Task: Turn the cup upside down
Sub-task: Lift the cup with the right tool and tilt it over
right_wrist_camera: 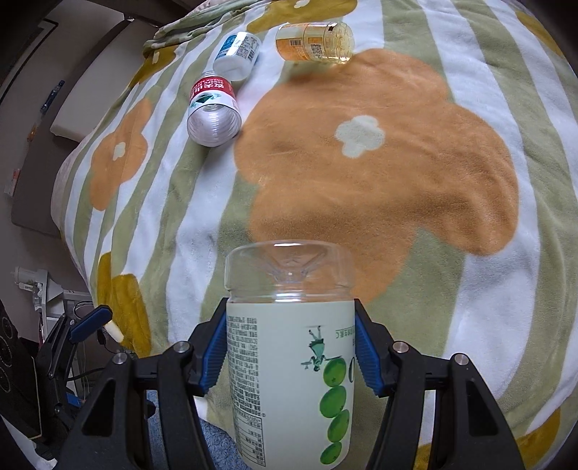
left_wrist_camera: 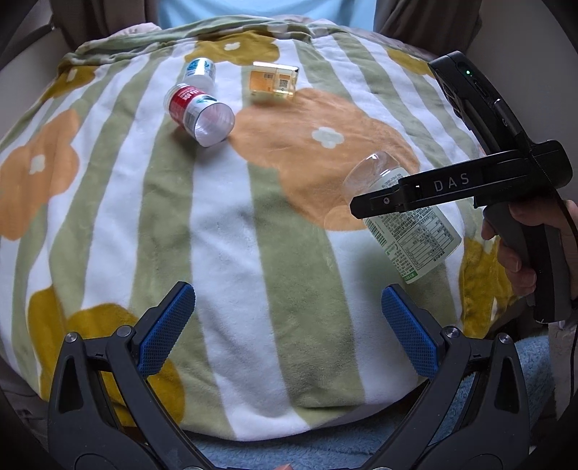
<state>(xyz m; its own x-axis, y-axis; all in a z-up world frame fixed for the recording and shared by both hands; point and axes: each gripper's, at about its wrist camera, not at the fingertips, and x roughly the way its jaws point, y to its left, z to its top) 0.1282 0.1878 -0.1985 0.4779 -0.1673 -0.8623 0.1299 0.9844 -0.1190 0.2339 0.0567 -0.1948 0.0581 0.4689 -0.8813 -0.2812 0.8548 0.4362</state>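
Your right gripper [right_wrist_camera: 290, 347] pinches the green-label cup [right_wrist_camera: 289, 361]; its open end is cut off at 6 o'clock. Three more cups lie on the blanket [right_wrist_camera: 361, 199]. Your left gripper [left_wrist_camera: 289, 325] is spread wide.

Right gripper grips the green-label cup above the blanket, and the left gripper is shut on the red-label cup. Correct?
Not quite. The left gripper is open and empty, per the left wrist view; the red-label cup lies untouched on the blanket. The right gripper does grip the green-label cup.

Home bedroom: floral fleece blanket [left_wrist_camera: 224, 231] over bed, curtains [left_wrist_camera: 415, 18] behind.
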